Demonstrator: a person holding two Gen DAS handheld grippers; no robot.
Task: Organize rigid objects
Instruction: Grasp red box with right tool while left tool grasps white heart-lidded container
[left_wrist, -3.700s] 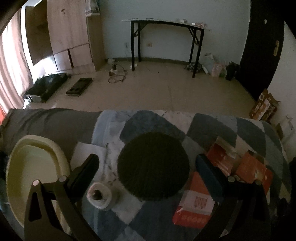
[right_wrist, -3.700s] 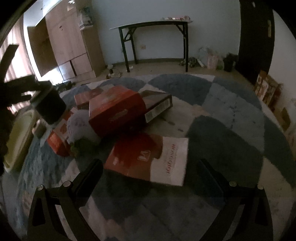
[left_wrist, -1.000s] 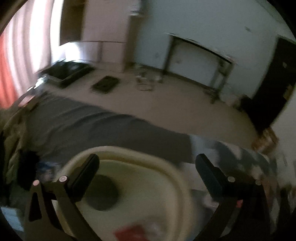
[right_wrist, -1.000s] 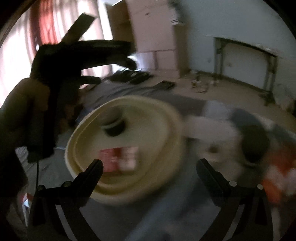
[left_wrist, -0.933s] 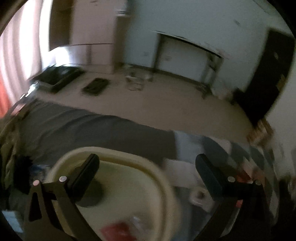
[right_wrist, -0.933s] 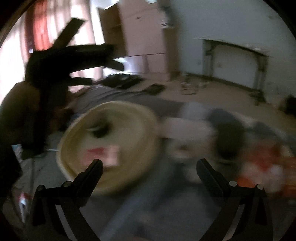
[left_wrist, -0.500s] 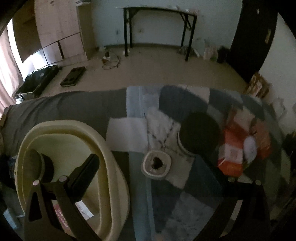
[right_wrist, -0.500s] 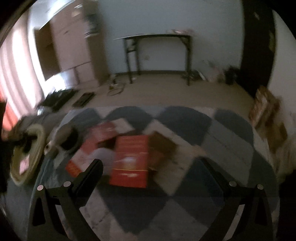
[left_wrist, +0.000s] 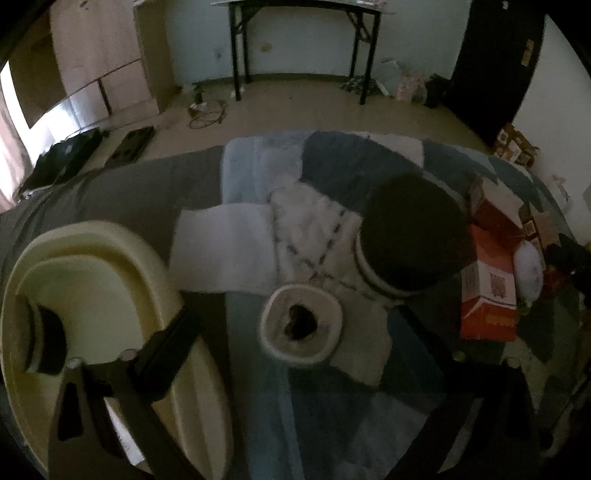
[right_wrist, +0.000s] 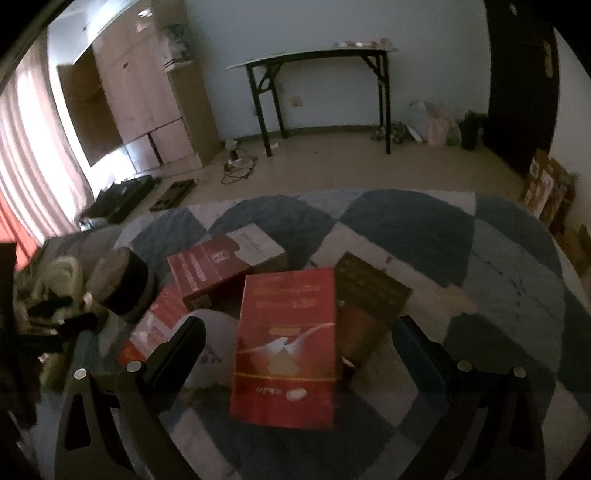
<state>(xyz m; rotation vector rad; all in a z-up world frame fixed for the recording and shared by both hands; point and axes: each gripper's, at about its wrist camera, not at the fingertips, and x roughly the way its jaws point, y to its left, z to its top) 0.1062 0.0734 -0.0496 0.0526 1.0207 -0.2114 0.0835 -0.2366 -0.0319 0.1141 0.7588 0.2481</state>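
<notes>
Basin (left_wrist: 122, 251): one dark jar (left_wrist: 44, 343) inside | left of basin's rim nothing; right: white cup (left_wrist: 301, 326), dark-lidded tin (left_wrist: 413, 232), red boxes (right_wrist: 286, 343) unsorted | left gripper (left_wrist: 295, 325), right gripper (right_wrist: 295, 339) both wide, empty | task judged early.

Each tool (left_wrist: 295, 332) (right_wrist: 295, 339) has two matte black fingers with silver screws.

red boxes (right_wrist: 286, 343), black-lidded jar (left_wrist: 412, 232), on blanket
</notes>
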